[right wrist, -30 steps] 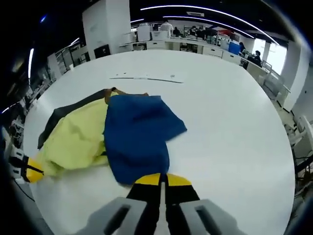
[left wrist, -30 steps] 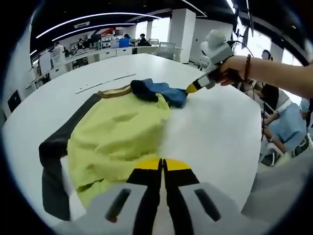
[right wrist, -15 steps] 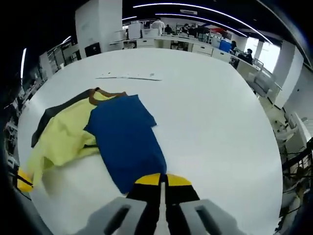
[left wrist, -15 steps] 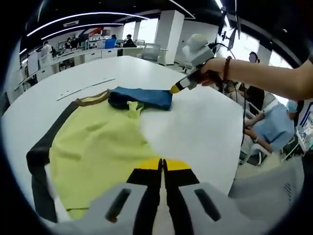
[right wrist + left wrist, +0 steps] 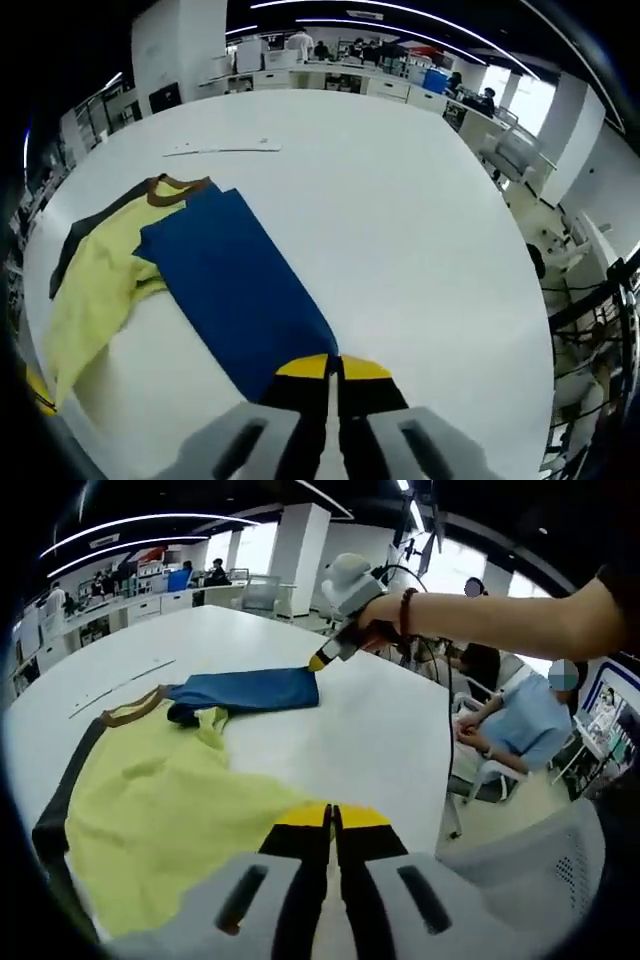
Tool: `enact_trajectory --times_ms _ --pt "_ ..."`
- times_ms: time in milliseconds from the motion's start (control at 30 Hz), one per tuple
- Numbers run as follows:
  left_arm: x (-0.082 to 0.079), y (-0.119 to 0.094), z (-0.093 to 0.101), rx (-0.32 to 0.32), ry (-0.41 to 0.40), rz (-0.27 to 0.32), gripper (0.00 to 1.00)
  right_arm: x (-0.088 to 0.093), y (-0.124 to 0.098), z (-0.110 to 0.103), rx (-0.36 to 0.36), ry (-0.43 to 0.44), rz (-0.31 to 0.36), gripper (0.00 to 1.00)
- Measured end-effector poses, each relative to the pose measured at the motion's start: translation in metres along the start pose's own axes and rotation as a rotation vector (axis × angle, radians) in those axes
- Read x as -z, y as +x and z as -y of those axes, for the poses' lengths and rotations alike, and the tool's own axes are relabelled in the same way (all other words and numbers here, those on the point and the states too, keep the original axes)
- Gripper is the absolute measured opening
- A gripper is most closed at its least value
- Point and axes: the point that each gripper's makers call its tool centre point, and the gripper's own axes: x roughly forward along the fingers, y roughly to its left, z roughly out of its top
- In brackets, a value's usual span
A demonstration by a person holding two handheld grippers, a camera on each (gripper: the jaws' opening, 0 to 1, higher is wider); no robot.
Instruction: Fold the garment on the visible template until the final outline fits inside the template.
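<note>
A yellow garment (image 5: 160, 810) with a dark side panel (image 5: 60, 800), a brown collar (image 5: 130, 708) and a blue sleeve (image 5: 250, 690) lies on the white table (image 5: 370, 730). My left gripper (image 5: 333, 816) is shut on the yellow hem at the near edge. My right gripper (image 5: 316, 664), held by a hand, is pinching the far end of the blue sleeve. In the right gripper view the blue sleeve (image 5: 235, 290) runs straight from the collar (image 5: 178, 184) down into my shut right gripper (image 5: 333, 366), and the yellow body (image 5: 95, 290) lies to its left.
A thin pale strip (image 5: 225, 148) lies on the table beyond the collar, also seen as the strip (image 5: 120, 685). A seated person (image 5: 520, 735) and a chair are past the table's right edge. Desks and people stand at the back of the room.
The right gripper has drawn the blue sleeve out from a bunched heap into a long flat band. The yellow body has been pulled flatter toward the left gripper.
</note>
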Motion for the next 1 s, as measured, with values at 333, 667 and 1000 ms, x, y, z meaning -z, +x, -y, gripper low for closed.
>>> enact_trajectory --times_ms 333,667,1000 --pt "-0.001 0.009 0.027 0.079 0.042 -0.006 0.00 0.016 -0.005 0.028 0.040 0.040 -0.036 0.00" --pt "-0.006 0.024 0.045 0.130 0.071 -0.004 0.00 0.030 -0.010 0.053 0.070 0.062 -0.064 0.00" --pt "-0.006 0.036 0.064 0.189 0.101 -0.015 0.00 0.047 -0.013 0.088 0.138 0.079 -0.096 0.00"
